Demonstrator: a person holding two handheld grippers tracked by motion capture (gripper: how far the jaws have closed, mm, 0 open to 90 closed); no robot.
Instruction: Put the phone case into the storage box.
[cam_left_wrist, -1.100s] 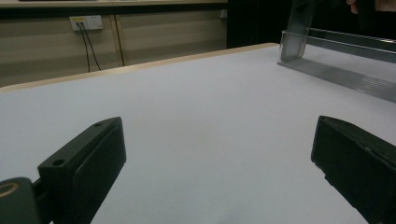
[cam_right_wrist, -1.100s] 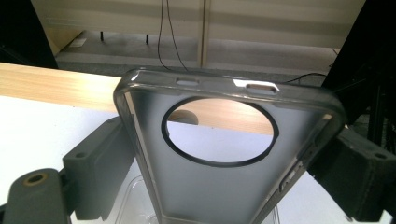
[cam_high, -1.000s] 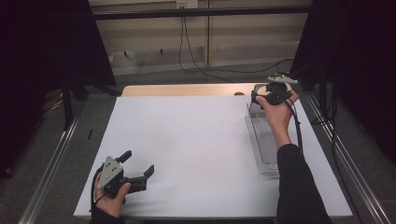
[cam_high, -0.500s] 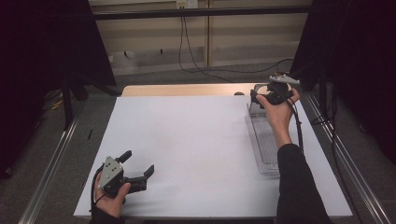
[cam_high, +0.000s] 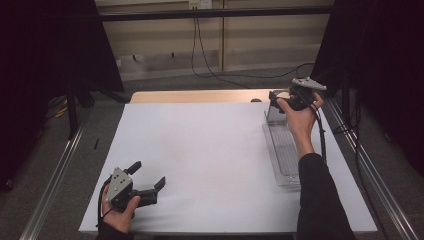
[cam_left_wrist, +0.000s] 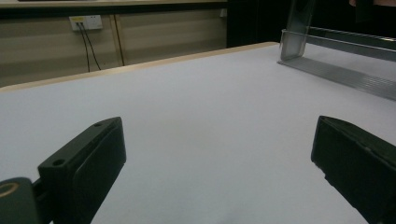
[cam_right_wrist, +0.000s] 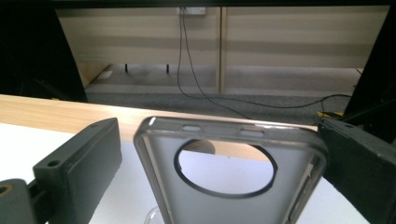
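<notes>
Right gripper (cam_high: 274, 96): wide, jaws either side of the phone case (cam_right_wrist: 231, 175), gap on my left jaw's side
Phone case: upright in the clear tray (cam_high: 283, 152), far end
Left gripper (cam_high: 148, 181): wide, empty, well apart

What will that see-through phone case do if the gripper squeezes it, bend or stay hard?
The phone case would probably bend a bit: its walls look thin and rubbery, with a big round camera hole. It looks hollow, so likely light. It stands upright at the far end of the clear tray, so a push could tip it. The right gripper has a jaw on each side of it.
</notes>
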